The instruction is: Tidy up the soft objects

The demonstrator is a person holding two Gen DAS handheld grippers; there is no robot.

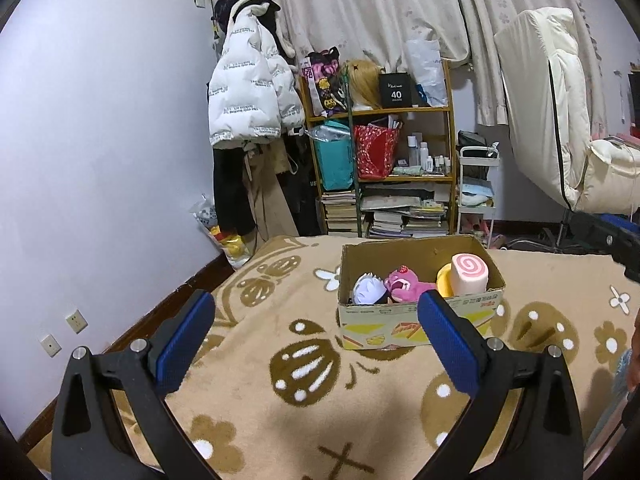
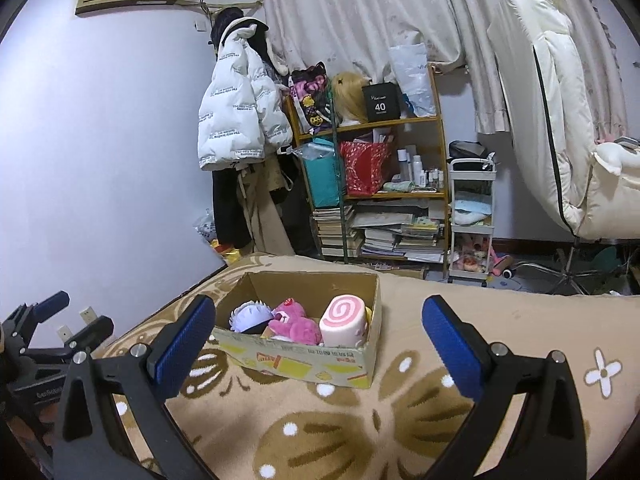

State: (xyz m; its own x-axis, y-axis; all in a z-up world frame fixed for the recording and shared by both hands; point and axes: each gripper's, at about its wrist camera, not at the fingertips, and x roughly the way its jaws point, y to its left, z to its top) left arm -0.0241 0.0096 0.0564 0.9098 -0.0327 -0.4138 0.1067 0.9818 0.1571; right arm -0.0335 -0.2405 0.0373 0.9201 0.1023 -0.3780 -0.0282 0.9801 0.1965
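Note:
A cardboard box (image 1: 416,326) (image 2: 296,364) sits on a beige patterned blanket (image 1: 304,400) (image 2: 360,432). Inside it lie a pink plush bear (image 1: 404,284) (image 2: 294,322), a white and black plush (image 1: 370,290) (image 2: 248,316), a pink swirl roll cushion (image 1: 468,274) (image 2: 344,320) and a yellow soft toy (image 1: 443,280). My left gripper (image 1: 316,320) hovers open over the blanket in front of the box, nothing between its blue pads. My right gripper (image 2: 318,320) is open too, near the box, holding nothing. The left gripper (image 2: 52,320) also shows at the left edge of the right wrist view.
Beyond the bed stand a wooden shelf (image 1: 400,112) (image 2: 384,124) with books and bags, a white puffer jacket (image 1: 248,92) (image 2: 236,112) on a rack, a small white cart (image 1: 478,184) (image 2: 472,208) and a cream chair (image 1: 560,120) (image 2: 560,120). A purple wall (image 1: 100,140) runs along the left.

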